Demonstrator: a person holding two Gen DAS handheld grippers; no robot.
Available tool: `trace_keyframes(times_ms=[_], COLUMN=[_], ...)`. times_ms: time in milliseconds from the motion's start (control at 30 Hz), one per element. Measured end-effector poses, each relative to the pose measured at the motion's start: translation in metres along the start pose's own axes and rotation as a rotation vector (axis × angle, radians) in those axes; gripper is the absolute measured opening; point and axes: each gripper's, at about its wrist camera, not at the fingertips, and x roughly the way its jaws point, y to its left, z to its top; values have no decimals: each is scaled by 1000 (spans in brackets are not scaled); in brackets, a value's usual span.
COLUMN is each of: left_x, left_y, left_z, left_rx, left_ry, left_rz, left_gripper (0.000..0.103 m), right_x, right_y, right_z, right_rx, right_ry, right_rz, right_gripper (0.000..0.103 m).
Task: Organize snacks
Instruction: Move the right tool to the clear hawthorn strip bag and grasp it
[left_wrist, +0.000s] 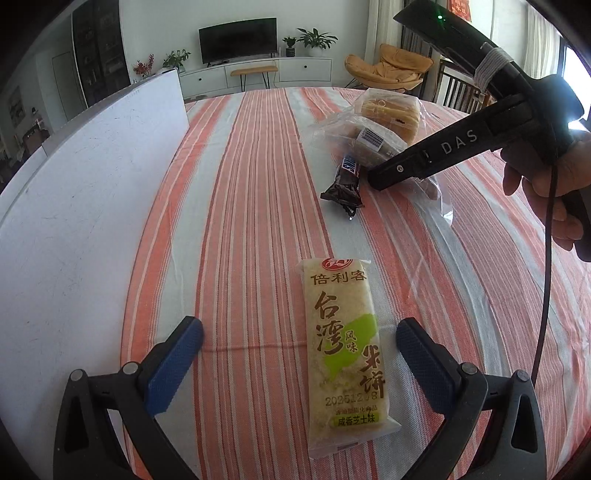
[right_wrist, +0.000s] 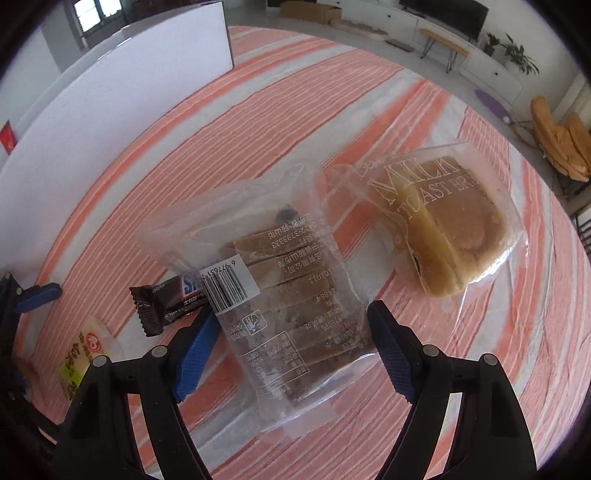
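Left claw (left_wrist: 300, 354) stands open, low over the striped cloth of the bench (left_wrist: 236, 184). The rice cracker pack (left_wrist: 345, 354) lies flat between its blue pads (left_wrist: 177, 365), nearer the right pad, touching neither. Bare cloth to the left of the pack runs up to the white box (left_wrist: 85, 206), whose long wall borders that whole side.

Right claw (right_wrist: 291, 343) is held by a hand (left_wrist: 546, 181) and points steeply down over the clear bag of brown sliced bread (right_wrist: 280, 306). Its jaws straddle the bag's near end; pads look close to the plastic on both sides, but no clear pinch shows, so it reads as open around the bag.

The chocolate bar (right_wrist: 166, 306) in its dark wrapper lies just left of the brown bread bag, one end tucked under the bag's barcode corner. The milk toast bag (right_wrist: 443, 225) sits just beyond on the right, its loose plastic overlapping the first bag's edge.

A wide strip of open cloth lies between the snack cluster and the white box. The far bench edge runs beyond the milk toast.
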Motion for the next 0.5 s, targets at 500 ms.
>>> trace_keyframes(times_ms=[500], left_x=[0], left_y=[0], left_z=[0], left_rx=[0], left_ry=[0], left_rz=[0], left_gripper=[103], right_x=[-89], right_y=[-106], right_z=[-274], right_rx=[1091], right_ry=[-381], right_rz=[496], right_gripper=[81])
